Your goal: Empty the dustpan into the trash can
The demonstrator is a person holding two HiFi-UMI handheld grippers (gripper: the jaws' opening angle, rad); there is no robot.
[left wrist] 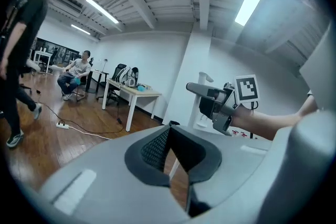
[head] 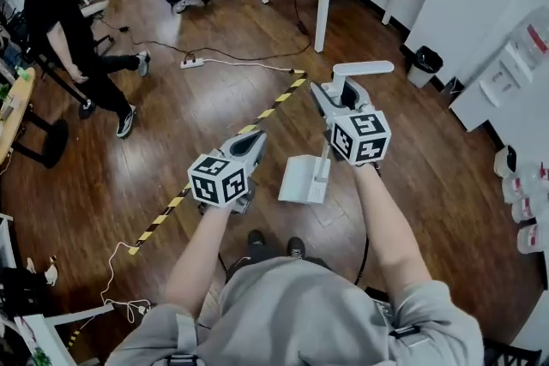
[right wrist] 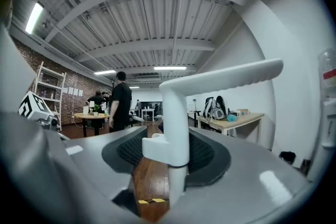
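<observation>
Above the wooden floor (head: 214, 99), the white dustpan (head: 304, 178) hangs upright with its pan lowest. Its handle stem is clamped between the fairly wide-set jaws of the right tool (head: 341, 97). Just beside it, the left tool (head: 256, 140) is closed on nothing. The black trash can (head: 423, 64) stands well apart, by the wall.

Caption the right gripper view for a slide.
Right gripper shut on the white dustpan handle, upright above a wooden floor, desk and people behind.
</observation>
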